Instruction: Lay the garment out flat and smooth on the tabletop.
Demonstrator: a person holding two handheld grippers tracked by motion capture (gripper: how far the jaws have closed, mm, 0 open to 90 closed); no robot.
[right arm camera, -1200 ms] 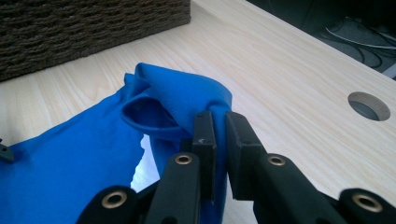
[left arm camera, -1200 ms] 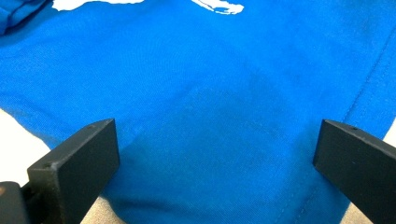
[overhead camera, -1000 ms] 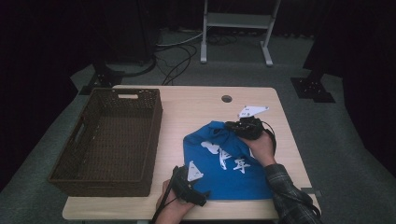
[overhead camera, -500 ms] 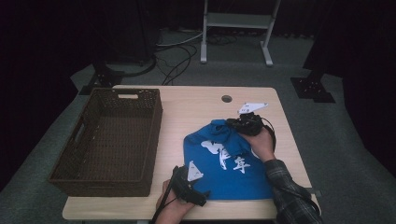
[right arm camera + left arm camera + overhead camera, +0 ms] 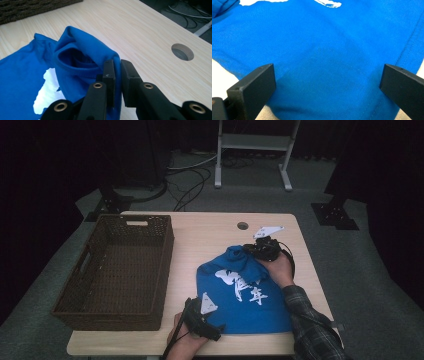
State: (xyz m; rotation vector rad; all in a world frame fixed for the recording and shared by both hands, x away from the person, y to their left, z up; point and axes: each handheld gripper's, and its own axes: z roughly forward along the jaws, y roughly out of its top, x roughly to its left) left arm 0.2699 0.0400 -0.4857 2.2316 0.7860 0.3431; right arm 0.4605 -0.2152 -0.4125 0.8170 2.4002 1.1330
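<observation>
Between my right gripper's [image 5: 117, 75] pinched fingers [image 5: 109, 75] sits a fold of the blue shirt [image 5: 245, 295], its far edge; my left gripper [image 5: 324, 82] hovers spread over the near hem, probably not touching. Left of it stands the basket [image 5: 120, 270].

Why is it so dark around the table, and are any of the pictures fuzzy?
High view: the light falls on the table, and the room behind stays nearly black. Left gripper view: the blue shirt is bright, with a soft shadow between the jaws. Right gripper view: sharp near the jaws, slightly soft farther off.
</observation>
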